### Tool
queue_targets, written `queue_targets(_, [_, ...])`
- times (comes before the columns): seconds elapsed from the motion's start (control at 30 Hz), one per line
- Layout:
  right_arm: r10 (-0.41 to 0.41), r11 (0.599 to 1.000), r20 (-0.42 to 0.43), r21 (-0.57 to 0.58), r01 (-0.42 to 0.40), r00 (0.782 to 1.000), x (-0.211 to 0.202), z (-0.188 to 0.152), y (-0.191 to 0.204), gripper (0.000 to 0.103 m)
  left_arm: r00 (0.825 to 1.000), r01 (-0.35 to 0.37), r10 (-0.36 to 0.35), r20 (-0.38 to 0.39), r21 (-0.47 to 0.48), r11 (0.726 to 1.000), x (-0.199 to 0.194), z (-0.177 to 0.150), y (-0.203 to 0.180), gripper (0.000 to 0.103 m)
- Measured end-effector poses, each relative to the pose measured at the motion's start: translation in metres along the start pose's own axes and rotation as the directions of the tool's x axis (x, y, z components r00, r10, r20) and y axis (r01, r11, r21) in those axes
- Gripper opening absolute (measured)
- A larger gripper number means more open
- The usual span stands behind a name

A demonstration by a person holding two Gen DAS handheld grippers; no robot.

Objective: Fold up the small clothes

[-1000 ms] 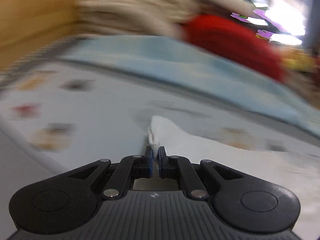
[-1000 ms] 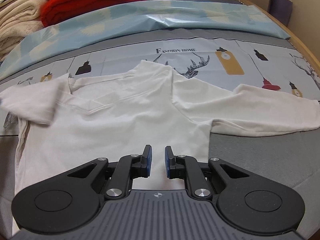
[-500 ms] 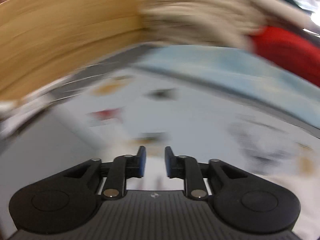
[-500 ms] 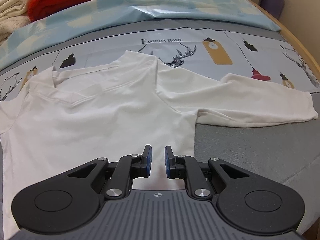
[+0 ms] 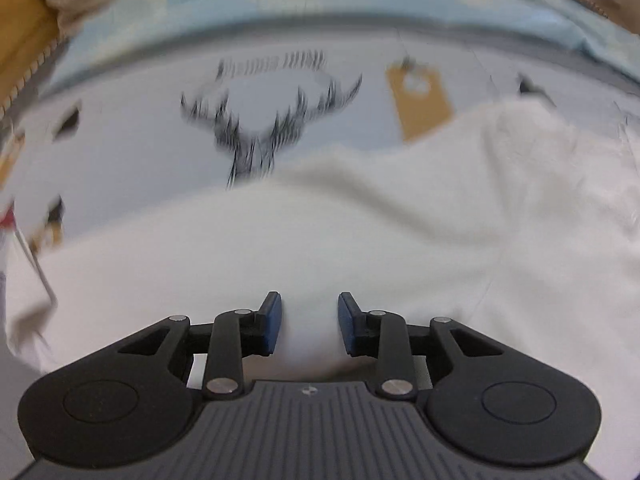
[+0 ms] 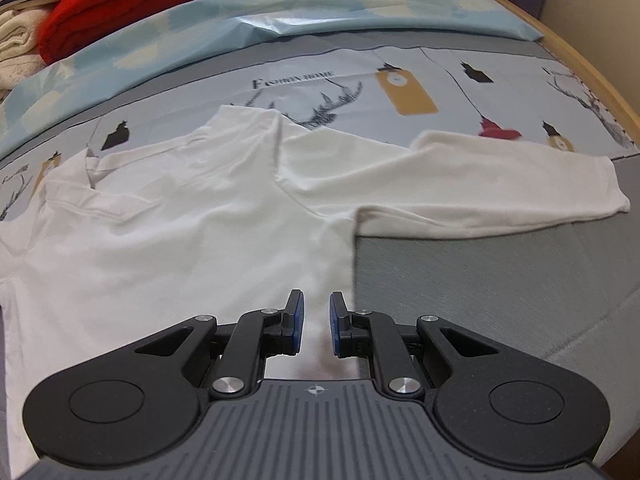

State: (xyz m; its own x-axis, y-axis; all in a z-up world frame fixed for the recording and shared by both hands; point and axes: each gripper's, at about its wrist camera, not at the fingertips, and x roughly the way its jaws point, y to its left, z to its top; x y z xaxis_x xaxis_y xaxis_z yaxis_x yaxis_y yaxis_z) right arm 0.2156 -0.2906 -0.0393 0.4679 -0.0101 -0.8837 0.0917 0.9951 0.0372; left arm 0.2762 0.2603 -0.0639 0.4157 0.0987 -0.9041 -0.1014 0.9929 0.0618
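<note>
**White shirt spread flat, both grippers above it with nothing held**

Left wrist view, blurred: my left gripper sits at lower centre, its jaws opening with nothing pinched between the blue pads. The white shirt fills the lower and right of the frame. A printed cloth with a deer drawing lies above it.

Right wrist view: my right gripper sits at lower centre, its pads a narrow gap apart and gripping nothing. The white shirt lies flat across the left and centre, one long sleeve stretching right. A red folded garment sits at upper left.
</note>
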Motion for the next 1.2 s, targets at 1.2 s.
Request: queue_targets(1.2, [0.092, 0.994, -0.048, 0.055, -0.09, 0.995, 0.005, -0.007, -0.055, 0.014, 0.979, 0.199, -0.198, 0.046, -0.034, 0.979, -0.056, -0.003, -0.085, 0.016])
